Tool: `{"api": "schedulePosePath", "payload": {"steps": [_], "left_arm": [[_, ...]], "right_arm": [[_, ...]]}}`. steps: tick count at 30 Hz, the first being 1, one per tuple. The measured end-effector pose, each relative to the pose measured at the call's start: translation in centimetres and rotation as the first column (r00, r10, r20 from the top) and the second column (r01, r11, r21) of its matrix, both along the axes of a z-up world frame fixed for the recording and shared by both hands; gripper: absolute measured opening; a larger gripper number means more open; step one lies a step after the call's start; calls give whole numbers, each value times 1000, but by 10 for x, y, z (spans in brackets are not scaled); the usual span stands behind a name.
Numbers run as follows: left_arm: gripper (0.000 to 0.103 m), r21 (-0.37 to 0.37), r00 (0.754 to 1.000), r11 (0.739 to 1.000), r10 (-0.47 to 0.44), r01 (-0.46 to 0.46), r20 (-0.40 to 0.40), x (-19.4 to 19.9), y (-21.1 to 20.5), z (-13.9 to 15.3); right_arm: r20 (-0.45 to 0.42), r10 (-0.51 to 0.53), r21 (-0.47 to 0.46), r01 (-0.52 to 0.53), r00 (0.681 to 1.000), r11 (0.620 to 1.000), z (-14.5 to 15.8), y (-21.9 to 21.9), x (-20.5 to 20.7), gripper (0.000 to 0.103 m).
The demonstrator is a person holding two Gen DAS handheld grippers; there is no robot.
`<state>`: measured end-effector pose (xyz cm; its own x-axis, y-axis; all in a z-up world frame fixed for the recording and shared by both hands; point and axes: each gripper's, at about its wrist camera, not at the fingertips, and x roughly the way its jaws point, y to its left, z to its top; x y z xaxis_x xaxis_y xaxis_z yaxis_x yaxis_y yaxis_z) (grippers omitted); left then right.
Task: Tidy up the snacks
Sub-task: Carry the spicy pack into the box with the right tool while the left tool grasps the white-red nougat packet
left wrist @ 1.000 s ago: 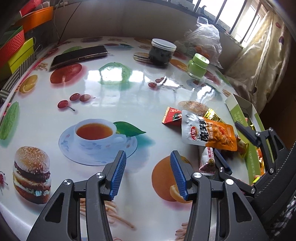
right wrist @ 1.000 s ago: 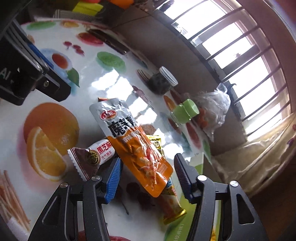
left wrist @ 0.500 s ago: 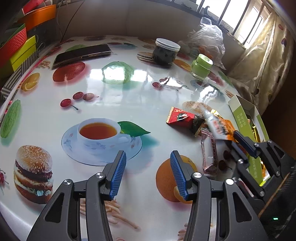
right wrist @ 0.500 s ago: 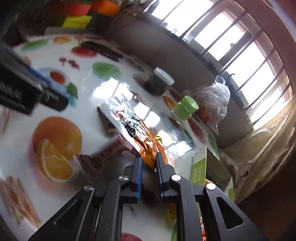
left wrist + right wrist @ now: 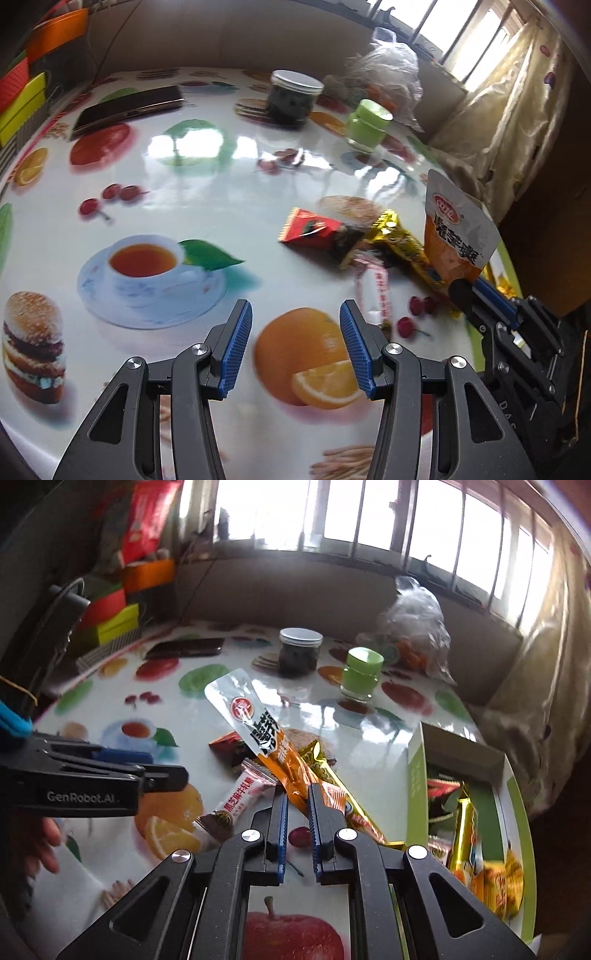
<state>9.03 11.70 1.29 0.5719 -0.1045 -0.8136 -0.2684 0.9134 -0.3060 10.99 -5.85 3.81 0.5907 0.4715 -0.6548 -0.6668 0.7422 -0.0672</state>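
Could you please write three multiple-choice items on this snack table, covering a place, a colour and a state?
1. Where is the phone?
A. in the box
B. on the table's far left
C. under the jar

2. What colour is the small jar's lid?
A. green
B. red
C. blue

3. The right hand-held gripper is:
A. wide open
B. shut on the orange snack packet
C. holding the phone

Key: 1 B, it lies flat near the far left edge; 2 A, the cap is light green; 3 B, the fingers pinch the packet's lower end.
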Motion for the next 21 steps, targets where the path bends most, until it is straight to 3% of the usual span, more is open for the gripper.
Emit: {"api": "schedulePosePath", "payload": {"steps": [12, 17, 21], "left_arm": [[51, -51, 997, 996, -74, 73, -10, 21, -26, -7], [51, -19, 996, 996, -93, 92, -14, 27, -33, -7], [51, 31, 994, 994, -107, 108, -22, 28, -39, -7]], "right_arm": [[-79, -64, 109, 73, 995, 991, 8, -29, 3, 4], [-97, -77, 114, 88, 992, 990, 7, -35, 6, 4], [-185, -68, 136, 94, 980, 986, -2, -41, 15, 7]]}}
